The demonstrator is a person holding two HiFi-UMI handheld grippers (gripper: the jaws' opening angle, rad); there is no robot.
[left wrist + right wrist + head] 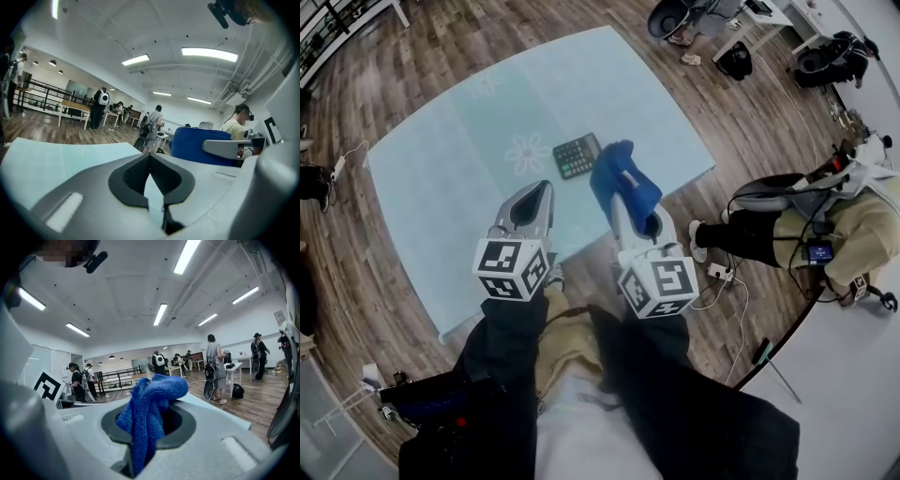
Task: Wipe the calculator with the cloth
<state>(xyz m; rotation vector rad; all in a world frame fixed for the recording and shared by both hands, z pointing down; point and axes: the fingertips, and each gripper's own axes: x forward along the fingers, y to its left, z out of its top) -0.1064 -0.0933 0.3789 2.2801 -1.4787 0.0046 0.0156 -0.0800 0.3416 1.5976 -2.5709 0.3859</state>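
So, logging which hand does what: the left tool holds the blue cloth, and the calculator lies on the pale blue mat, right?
No: the right tool holds the blue cloth, as the right gripper view shows; the left tool is shut and empty. The calculator does lie on the pale blue mat.

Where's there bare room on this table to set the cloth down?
Bare: the table left of the calculator and beyond it to the far edge. Crowded: the near side, by the left gripper, right gripper and cloth.
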